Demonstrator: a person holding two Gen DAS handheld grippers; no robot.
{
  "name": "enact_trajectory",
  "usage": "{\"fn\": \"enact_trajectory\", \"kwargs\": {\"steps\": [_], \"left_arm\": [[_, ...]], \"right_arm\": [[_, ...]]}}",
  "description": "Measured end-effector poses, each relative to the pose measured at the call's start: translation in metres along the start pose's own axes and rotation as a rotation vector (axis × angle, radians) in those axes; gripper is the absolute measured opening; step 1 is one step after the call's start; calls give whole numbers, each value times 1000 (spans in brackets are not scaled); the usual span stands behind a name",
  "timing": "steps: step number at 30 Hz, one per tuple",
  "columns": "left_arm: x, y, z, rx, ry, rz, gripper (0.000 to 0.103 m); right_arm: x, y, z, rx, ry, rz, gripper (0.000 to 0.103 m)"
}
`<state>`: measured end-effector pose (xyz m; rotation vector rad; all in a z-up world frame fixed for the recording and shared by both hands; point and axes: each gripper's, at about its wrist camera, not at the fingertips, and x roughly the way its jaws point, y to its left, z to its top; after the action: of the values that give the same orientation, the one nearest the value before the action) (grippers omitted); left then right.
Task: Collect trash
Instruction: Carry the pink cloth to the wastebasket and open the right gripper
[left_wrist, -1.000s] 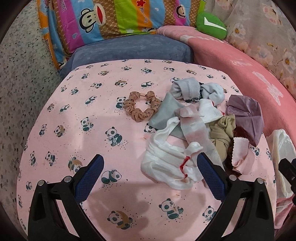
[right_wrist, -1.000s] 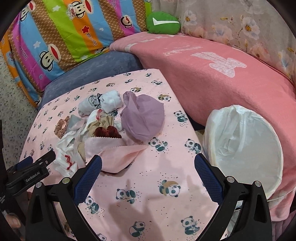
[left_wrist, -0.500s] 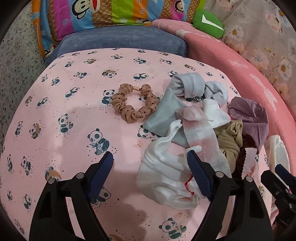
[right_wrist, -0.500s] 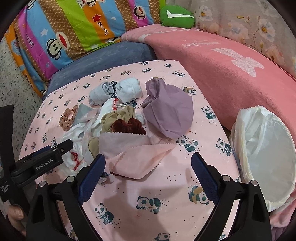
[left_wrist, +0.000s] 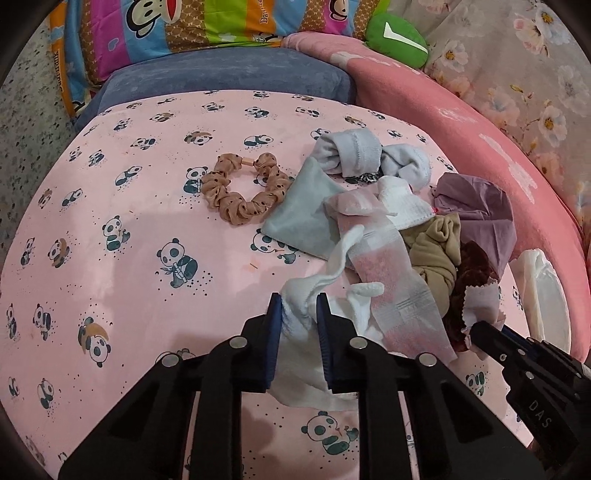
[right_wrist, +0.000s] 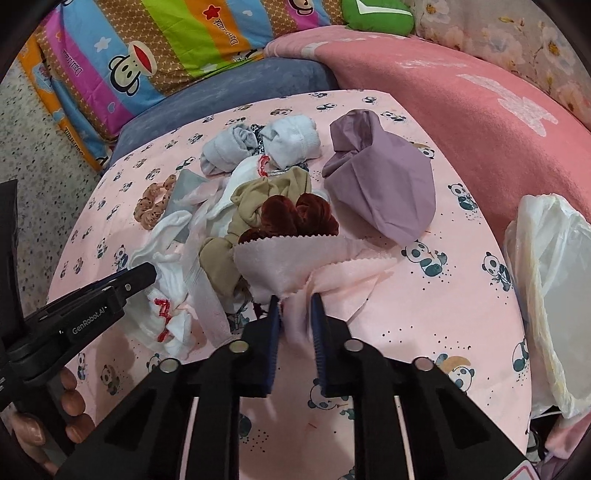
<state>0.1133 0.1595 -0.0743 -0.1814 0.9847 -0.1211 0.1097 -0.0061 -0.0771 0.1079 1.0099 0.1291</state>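
A heap of cloth scraps lies on the pink panda-print tabletop (left_wrist: 110, 258). My left gripper (left_wrist: 298, 306) is shut on a white cloth with red stitching (left_wrist: 314, 325) at the heap's near left edge; that cloth also shows in the right wrist view (right_wrist: 170, 306). My right gripper (right_wrist: 294, 306) is shut on a pale pink pinked-edge cloth (right_wrist: 295, 258) at the heap's near side. A white-lined trash bin (right_wrist: 554, 295) stands to the right of the table.
A brown scrunchie (left_wrist: 243, 192), grey rolled socks (left_wrist: 351, 155), a grey-blue cloth (left_wrist: 306, 214), a tan cloth (right_wrist: 258, 199), a dark red cloth (right_wrist: 295, 218) and a purple cloth (right_wrist: 384, 177) lie around the heap. A pink-covered sofa (right_wrist: 480, 110) and cushions stand behind.
Both grippers moved down onto the heap and closed, the left on the white cloth, the right on the pale pink cloth.
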Motion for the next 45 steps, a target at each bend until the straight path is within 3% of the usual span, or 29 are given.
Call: {"fn": "enact_trajectory", "kwargs": {"steps": [11,21,31,39,42,45], "left_arm": [[-54,-37,3,63,-90,-21,16],[-86,-129,7,231,-164,-108,16],[-71,-243,1,403,-152,-242,16],[-46,-300,-9,488,-105,-287,18],[-39,-314,-11,501,-92,-292,24],[-38,-322,-14,508,-103,-298,50]], "right_arm": [[-71,-26,5,53,-137,18,6],[-123,-81,5,133,-240,-13,6],[-143,-178,-14,285,-276,-109,6],[-140,-239,-34,385,-257,-179,6],[-136,-256,-39,417,-251,-194,6],[-133,-268,-44,440,-244,-204,7]]}}
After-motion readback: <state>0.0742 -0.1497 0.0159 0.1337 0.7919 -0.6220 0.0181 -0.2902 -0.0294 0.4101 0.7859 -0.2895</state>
